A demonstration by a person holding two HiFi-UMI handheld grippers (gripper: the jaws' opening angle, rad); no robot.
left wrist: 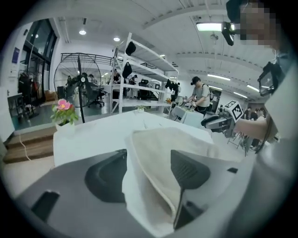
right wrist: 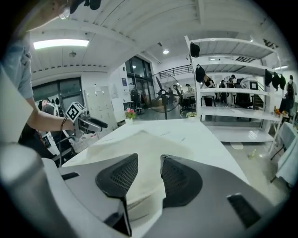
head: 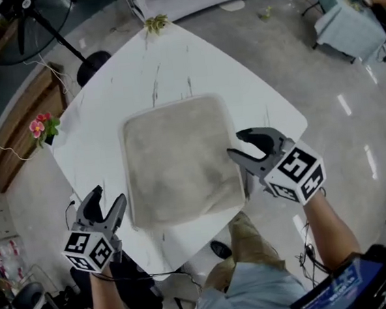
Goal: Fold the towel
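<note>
A beige towel (head: 180,162) lies folded into a rough square on the white table (head: 149,66). My left gripper (head: 109,195) hovers at the table's near left edge, just off the towel's near left corner, with its jaws wide apart and nothing in them. The left gripper view shows the towel (left wrist: 163,148) lying beyond the left gripper (left wrist: 146,160), untouched by its pads. My right gripper (head: 236,144) hangs over the towel's right edge, open and empty. Through the right gripper (right wrist: 149,169) I see the towel (right wrist: 135,148) flat below and the left gripper (right wrist: 91,124) across it.
A small green plant (head: 157,24) sits at the table's far corner. Pink flowers (head: 42,125) stand left of the table by a wooden bench (head: 25,127). A floor fan (head: 28,23) is at the far left. White shelves (left wrist: 144,69) and people are in the background.
</note>
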